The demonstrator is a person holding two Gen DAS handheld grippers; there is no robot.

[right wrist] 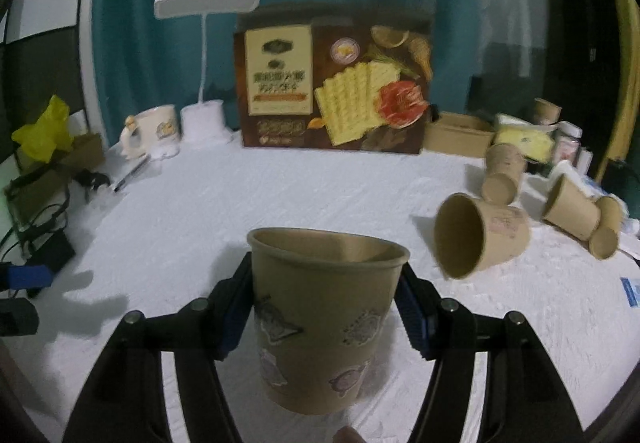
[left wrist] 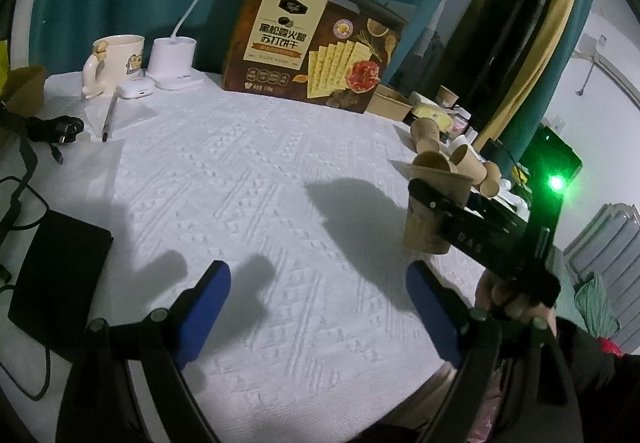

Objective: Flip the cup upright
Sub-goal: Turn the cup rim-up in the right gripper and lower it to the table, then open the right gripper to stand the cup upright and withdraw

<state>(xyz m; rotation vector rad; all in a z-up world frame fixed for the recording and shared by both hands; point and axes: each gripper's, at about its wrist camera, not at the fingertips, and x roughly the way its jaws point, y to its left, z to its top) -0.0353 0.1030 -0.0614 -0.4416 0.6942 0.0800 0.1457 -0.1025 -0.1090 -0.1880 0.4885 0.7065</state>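
Note:
A brown paper cup with printed stickers stands mouth up between the blue pads of my right gripper, which is shut on its sides. In the left wrist view the same cup shows at the right, held by the black right gripper just above the white cloth. My left gripper hovers low over the white tablecloth, open, with nothing between its blue pads. Several more brown paper cups lie on their sides at the right; the nearest one has its mouth turned toward me.
At the back stand a cracker box, a white desk lamp and a cream mug. A pen, a black device and cables sit at the left. Cardboard boxes and clutter crowd the back right.

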